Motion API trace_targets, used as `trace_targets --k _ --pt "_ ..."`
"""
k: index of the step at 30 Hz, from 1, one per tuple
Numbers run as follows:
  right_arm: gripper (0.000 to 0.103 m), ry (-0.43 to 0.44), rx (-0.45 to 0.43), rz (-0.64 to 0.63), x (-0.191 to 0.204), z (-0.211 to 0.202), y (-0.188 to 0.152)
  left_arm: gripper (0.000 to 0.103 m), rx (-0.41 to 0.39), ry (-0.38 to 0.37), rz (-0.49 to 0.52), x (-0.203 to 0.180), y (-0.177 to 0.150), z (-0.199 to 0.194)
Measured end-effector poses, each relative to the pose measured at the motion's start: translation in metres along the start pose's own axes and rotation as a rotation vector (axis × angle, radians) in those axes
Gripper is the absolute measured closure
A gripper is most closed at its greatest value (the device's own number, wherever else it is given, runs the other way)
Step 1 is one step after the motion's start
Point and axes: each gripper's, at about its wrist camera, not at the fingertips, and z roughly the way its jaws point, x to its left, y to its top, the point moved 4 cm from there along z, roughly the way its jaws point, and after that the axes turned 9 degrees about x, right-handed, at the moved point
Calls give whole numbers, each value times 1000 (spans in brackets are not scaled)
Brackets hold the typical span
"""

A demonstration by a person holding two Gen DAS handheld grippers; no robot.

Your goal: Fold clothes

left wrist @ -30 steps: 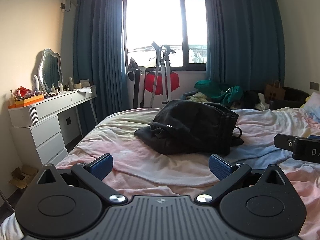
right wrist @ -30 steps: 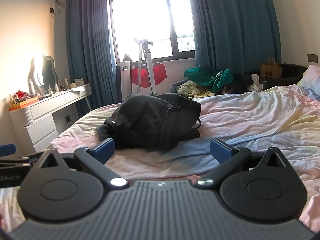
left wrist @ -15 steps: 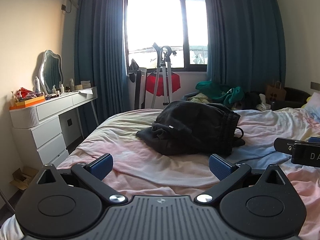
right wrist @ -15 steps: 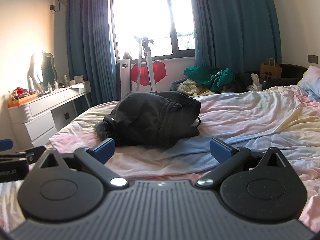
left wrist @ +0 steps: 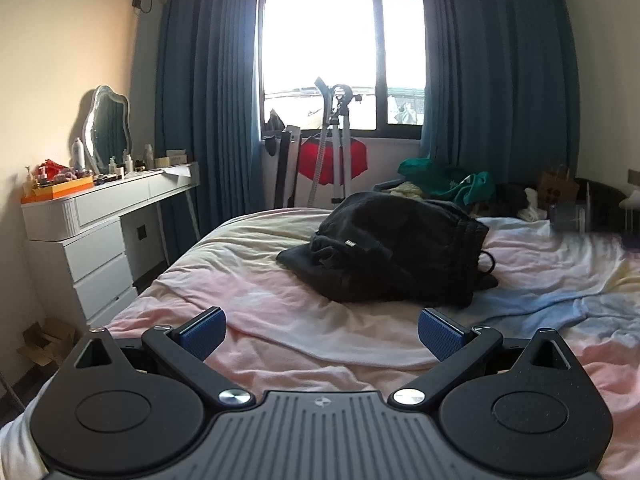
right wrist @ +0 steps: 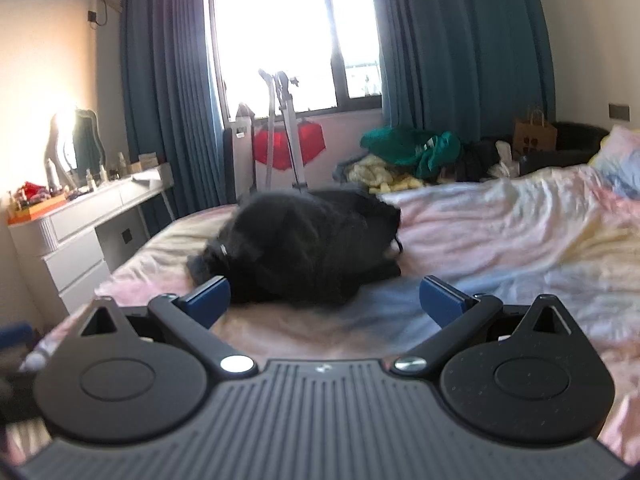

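Note:
A crumpled black garment (left wrist: 396, 248) lies in a heap on the bed (left wrist: 280, 320), which has a pink, yellow and blue sheet. It also shows in the right wrist view (right wrist: 312, 248), blurred. My left gripper (left wrist: 322, 330) is open and empty, low over the sheet, a short way in front of the garment. My right gripper (right wrist: 324, 300) is open and empty, with its left fingertip (right wrist: 208, 298) close to the garment's near edge. A blurred part of the right gripper (left wrist: 600, 216) shows at the right edge of the left wrist view.
A white dresser (left wrist: 100, 236) with a mirror and bottles stands left of the bed. A tripod (left wrist: 336, 144) and a red item stand under the window. A pile of green and yellow clothes (right wrist: 404, 156) lies beyond the bed. A pillow (right wrist: 620, 160) is at far right.
My right gripper has moved forward toward the black garment, which now looks larger and blurred. In the left wrist view the right gripper has shifted from beside me to farther ahead.

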Motion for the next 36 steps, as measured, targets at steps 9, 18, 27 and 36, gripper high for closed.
trace_targets --k 9,18,27,36 --pt "0 -12 -50 -38 -6 0 29 0 11 -30 24 -6 -13 15" --pt "0 13 82 13 -32 24 -21 0 12 -26 24 -10 -22 33" --pt "0 -15 185 140 -63 35 -29 0 120 18 180 -43 -32 82" --pt "0 -78 213 319 -124 48 -45 1 38 -17 431 -149 30 162"
